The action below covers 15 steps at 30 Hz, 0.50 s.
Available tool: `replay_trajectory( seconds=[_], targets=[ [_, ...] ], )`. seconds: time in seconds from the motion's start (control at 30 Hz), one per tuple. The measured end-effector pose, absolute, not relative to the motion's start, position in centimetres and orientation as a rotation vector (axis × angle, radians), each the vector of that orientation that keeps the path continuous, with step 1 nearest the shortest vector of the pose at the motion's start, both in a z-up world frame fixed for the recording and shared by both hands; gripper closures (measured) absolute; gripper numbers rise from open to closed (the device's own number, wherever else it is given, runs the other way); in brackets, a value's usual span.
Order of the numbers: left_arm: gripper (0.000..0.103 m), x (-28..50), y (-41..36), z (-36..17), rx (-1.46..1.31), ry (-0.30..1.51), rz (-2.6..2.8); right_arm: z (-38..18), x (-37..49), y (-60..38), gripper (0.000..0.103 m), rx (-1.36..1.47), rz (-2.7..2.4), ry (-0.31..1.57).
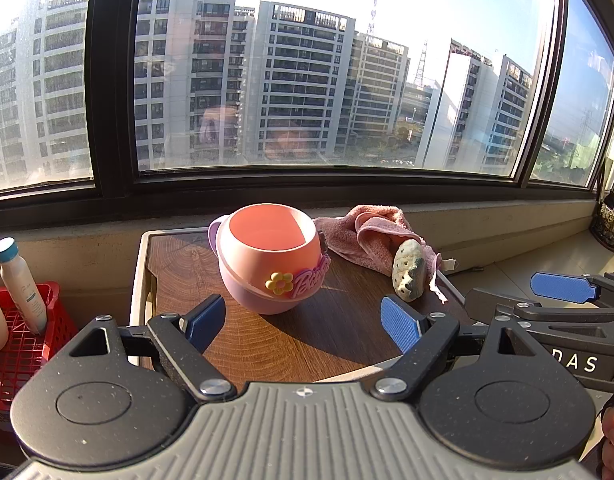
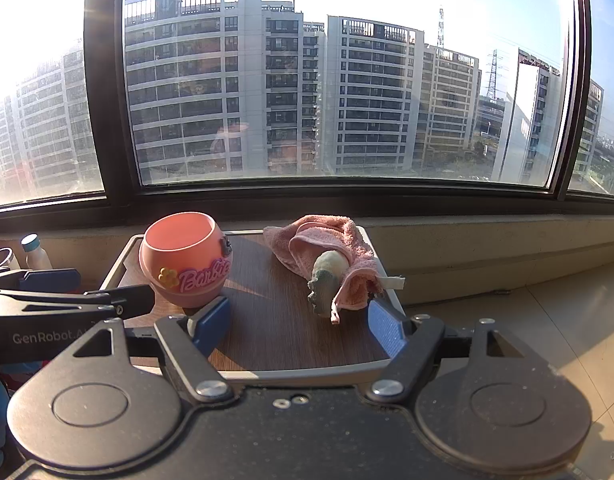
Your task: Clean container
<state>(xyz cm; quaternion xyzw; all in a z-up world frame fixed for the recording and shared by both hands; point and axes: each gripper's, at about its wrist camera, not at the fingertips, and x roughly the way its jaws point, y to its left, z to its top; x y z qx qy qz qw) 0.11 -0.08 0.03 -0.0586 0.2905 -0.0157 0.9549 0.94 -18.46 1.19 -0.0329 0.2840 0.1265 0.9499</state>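
Observation:
A pink round container (image 1: 273, 262) (image 2: 186, 264) with a yellow flower and pink lettering stands upright and empty on a small wood-top table (image 1: 315, 340) (image 2: 279, 320). Right of it lies a crumpled pink cloth (image 1: 375, 242) (image 2: 327, 248) with a pale, worn sponge (image 1: 407, 270) (image 2: 325, 280) resting on it. My left gripper (image 1: 303, 324) is open, a little in front of the container, nothing between its blue pads. My right gripper (image 2: 299, 326) is open too, in front of the sponge and cloth, with its pads bare.
A dark-framed window and a stone sill (image 1: 507, 224) run behind the table. To the left stands a red basket (image 1: 23, 344) with a white bottle (image 1: 21, 284). A dark pot (image 1: 611, 220) sits on the sill at far right. Tiled floor (image 2: 547, 328) lies right of the table.

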Motion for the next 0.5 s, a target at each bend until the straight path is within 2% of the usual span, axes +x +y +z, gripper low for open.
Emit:
replay_trajectory(
  seconds=[0.5],
  targets=[
    [0.018, 0.01, -0.09, -0.58, -0.124, 0.594, -0.033, 1.15, 0.92, -18.54, 0.027, -0.064, 0.258, 0.579]
  ],
)
